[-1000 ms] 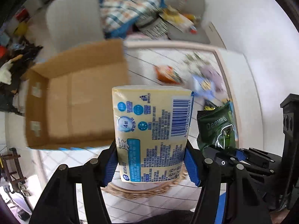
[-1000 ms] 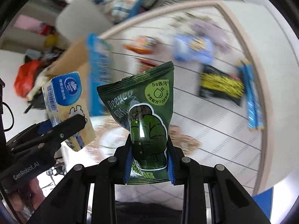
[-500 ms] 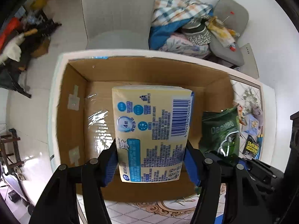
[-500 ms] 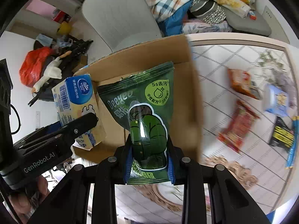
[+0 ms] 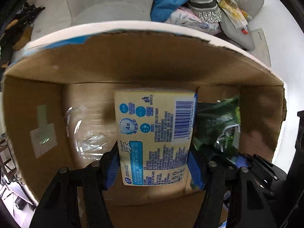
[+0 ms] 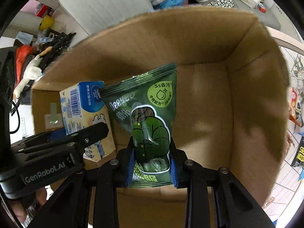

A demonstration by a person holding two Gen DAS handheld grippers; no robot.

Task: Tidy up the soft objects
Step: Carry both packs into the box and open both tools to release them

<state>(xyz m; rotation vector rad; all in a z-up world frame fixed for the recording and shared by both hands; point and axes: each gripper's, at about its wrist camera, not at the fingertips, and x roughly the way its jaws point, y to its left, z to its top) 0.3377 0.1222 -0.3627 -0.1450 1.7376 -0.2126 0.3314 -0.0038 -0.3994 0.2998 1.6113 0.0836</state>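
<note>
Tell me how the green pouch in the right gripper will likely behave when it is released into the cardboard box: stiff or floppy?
Probably floppy: the green pouch is thin glossy film, pinched narrow where the right gripper clamps it and flaring wide above. It looks light, since it stands up from that one pinch. Released, it would likely slump flat inside the cardboard box.
</note>
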